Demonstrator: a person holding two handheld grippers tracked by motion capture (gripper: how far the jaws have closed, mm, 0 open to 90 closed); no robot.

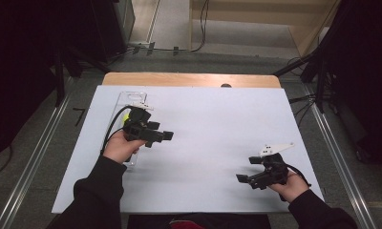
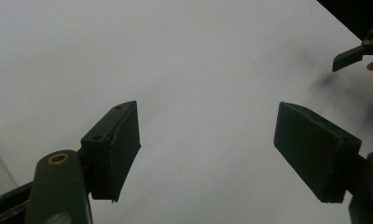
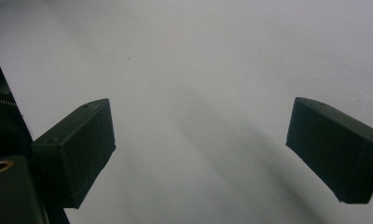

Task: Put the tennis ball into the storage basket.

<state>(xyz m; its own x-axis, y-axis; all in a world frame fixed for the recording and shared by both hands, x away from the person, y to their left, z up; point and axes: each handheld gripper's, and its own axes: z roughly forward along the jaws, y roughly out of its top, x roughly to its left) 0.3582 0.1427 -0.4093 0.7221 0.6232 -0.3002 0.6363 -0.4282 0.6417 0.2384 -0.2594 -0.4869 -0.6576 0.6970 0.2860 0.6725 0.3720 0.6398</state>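
My left gripper [image 1: 166,136] hovers over the left part of the white sheet [image 1: 208,119], pointing right. In the left gripper view its two black jaws stand apart with only bare sheet between them [image 2: 207,112]. My right gripper [image 1: 242,179] is low at the right front of the sheet, pointing left. Its jaws in the right gripper view are wide apart and hold nothing [image 3: 201,105]. The right gripper's jaw tip [image 2: 355,53] also shows far off in the left gripper view.
A clear plastic tray [image 1: 130,98] lies along the sheet's left edge, partly under my left hand, with a small yellow-green thing [image 1: 126,117] in it. The wooden table edge [image 1: 189,79] runs behind. Metal rails flank the table.
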